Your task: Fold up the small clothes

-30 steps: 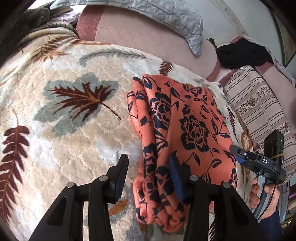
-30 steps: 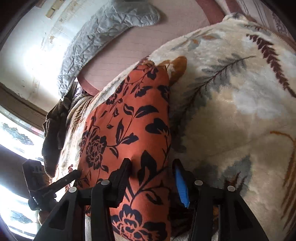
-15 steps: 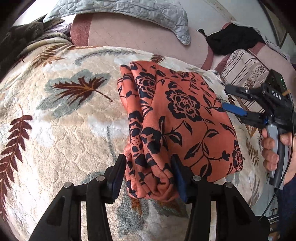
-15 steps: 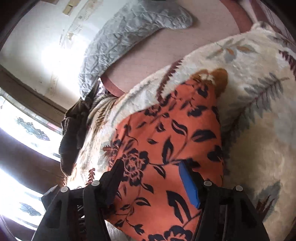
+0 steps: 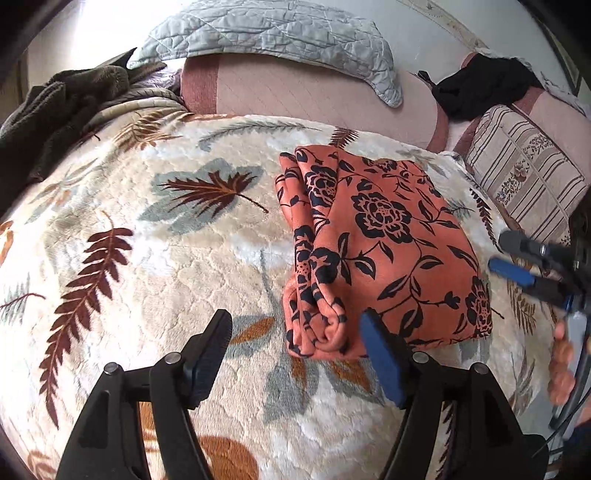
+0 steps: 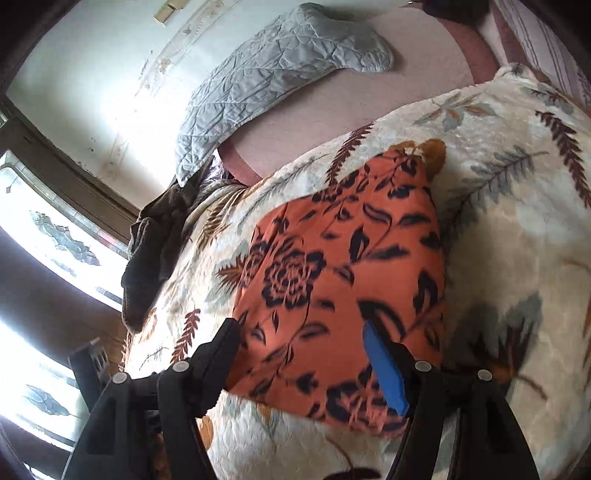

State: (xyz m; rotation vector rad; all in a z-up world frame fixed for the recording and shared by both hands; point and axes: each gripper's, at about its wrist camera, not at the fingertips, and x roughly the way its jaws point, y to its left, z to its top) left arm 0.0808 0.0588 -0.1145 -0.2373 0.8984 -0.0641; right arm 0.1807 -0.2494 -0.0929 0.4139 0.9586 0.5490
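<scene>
Two claws, both with fingers spread apart and gripping nothing. My left claw (image 5: pixel 295 350) hovers over the leaf-print blanket (image 5: pixel 155 280); the folded orange floral garment (image 5: pixel 376 254) lies ahead and slightly right of it, its rolled edge just beyond my blue-padded finger (image 5: pixel 382 363). My right claw (image 6: pixel 303 363) sits low over the garment's (image 6: pixel 343 280) near edge, cloth showing between the fingers but not pinched. From the left view, the right claw (image 5: pixel 524 258) is off to the garment's right side, apart from it. Grey quilted pad (image 5: pixel 273 33) lies on the pink backrest (image 5: pixel 295 92) far ahead.
</scene>
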